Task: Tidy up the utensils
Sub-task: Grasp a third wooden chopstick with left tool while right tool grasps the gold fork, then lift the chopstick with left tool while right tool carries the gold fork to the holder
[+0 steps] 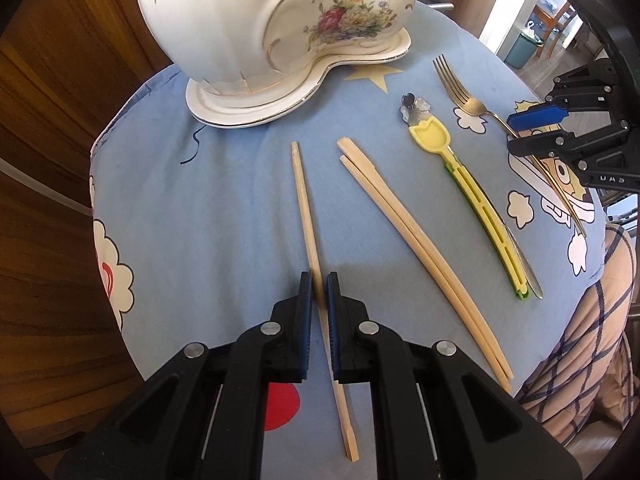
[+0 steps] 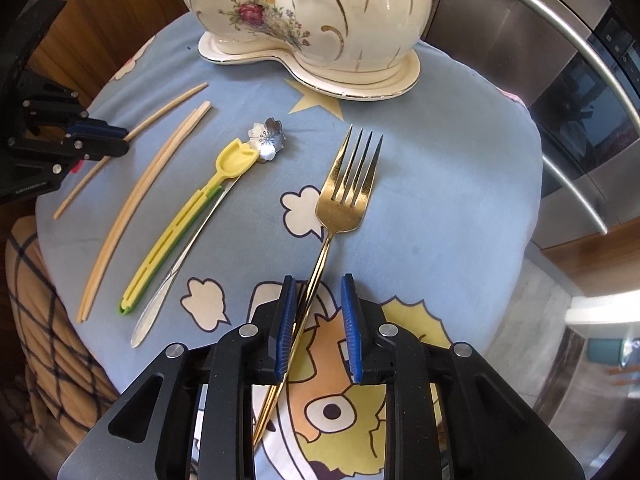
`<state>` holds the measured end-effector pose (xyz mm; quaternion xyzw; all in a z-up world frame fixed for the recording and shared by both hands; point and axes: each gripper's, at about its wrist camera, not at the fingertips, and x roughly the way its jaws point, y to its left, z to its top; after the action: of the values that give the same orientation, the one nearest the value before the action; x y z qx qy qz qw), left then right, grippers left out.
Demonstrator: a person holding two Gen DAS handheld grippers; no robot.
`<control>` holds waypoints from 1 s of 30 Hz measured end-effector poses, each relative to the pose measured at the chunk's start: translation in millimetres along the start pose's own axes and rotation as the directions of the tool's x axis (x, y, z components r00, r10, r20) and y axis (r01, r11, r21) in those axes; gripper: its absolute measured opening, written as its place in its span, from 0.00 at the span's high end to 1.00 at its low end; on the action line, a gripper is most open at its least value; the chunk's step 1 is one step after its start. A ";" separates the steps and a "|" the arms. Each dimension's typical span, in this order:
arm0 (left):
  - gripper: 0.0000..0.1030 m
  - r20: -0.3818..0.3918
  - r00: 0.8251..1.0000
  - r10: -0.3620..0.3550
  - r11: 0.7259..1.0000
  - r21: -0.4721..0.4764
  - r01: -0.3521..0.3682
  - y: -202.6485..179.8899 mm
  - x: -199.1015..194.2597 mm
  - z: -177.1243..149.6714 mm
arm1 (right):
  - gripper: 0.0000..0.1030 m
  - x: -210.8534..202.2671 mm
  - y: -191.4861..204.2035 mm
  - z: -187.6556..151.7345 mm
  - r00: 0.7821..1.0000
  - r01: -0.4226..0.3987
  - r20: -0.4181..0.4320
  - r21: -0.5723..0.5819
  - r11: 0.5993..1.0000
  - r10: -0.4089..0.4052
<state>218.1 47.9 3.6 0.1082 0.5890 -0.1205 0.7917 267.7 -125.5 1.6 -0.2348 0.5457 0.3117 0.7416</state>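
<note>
A table (image 1: 224,200) draped in a blue cartoon-print cloth is filling both wrist views. At its far edge a large cream porcelain vessel (image 1: 272,20) with gilt scrolls and painted flowers is sitting on a matching scalloped base.

The left gripper (image 1: 319,292) is pointing steeply down over the near left part of the cloth, its blue-padded jaws nearly closed and clamping a single bamboo chopstick (image 1: 304,200), which is running away towards the vessel. The right gripper (image 2: 319,312) is hanging over the near right part, its jaws standing partly apart. The handle of the gold fork (image 2: 348,200) is passing between them, lying against the left pad and clear of the right one, so nothing is being squeezed; the tines are pointing towards the vessel.

Between the two grippers, a pair of chopsticks (image 1: 404,236) is lying side by side on the cloth. Just right of them, a yellow tulip-topped plastic utensil (image 1: 476,204) is lying alongside a silver flower-headed spoon (image 2: 264,140).
</note>
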 end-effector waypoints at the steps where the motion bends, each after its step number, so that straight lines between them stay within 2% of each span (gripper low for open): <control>1: 0.93 0.000 1.000 0.000 1.000 0.001 0.000 -0.9 -0.3 -0.8 | 0.78 -0.2 -1.5 -1.1 1.000 -0.001 0.001 0.001 1.000 0.001; 4: 0.94 0.001 1.000 0.000 1.000 0.005 -0.001 -0.9 -1.9 -6.8 | 0.88 -1.0 -3.8 -2.0 1.000 -0.003 0.006 -0.007 1.000 0.003; 7: 0.95 0.017 1.000 0.001 1.000 -0.004 -0.001 2.5 -1.9 -10.6 | 0.90 -1.3 -4.6 -3.0 1.000 0.006 0.022 -0.001 1.000 -0.006; 13: 0.96 0.099 0.995 -0.017 0.999 -0.038 0.021 7.3 -6.6 -22.6 | 0.93 -5.1 -17.2 -12.6 0.998 -0.006 0.070 0.042 0.999 0.003; 18: 0.96 0.204 0.978 -0.039 0.995 -0.082 0.057 11.0 -22.6 -31.6 | 0.93 -14.7 -28.6 -23.8 0.990 -0.052 0.133 0.093 0.994 0.039; 21: 0.96 0.262 0.964 -0.046 0.992 -0.105 0.076 13.5 -33.9 -35.4 | 0.93 -26.5 -34.5 -29.7 0.978 -0.085 0.200 0.116 0.990 0.060; 24: 0.96 0.333 0.942 -0.046 0.987 -0.128 0.094 15.6 -46.7 -42.7 | 0.93 -41.9 -37.5 -35.4 0.957 -0.111 0.282 0.137 0.984 0.069; 28: 0.96 0.447 0.893 -0.047 0.980 -0.150 0.127 15.5 -65.5 -50.2 | 0.93 -59.9 -36.1 -43.2 0.921 -0.119 0.386 0.155 0.981 0.050; 30: 0.95 0.505 0.862 -0.046 0.979 -0.148 0.139 14.3 -75.2 -53.3 | 0.93 -67.3 -34.3 -47.4 0.901 -0.122 0.432 0.164 0.979 0.040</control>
<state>153.5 82.8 61.1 -0.0270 0.3772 -0.1289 0.9167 246.8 -195.8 52.2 -0.0675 0.4066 0.3336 0.8478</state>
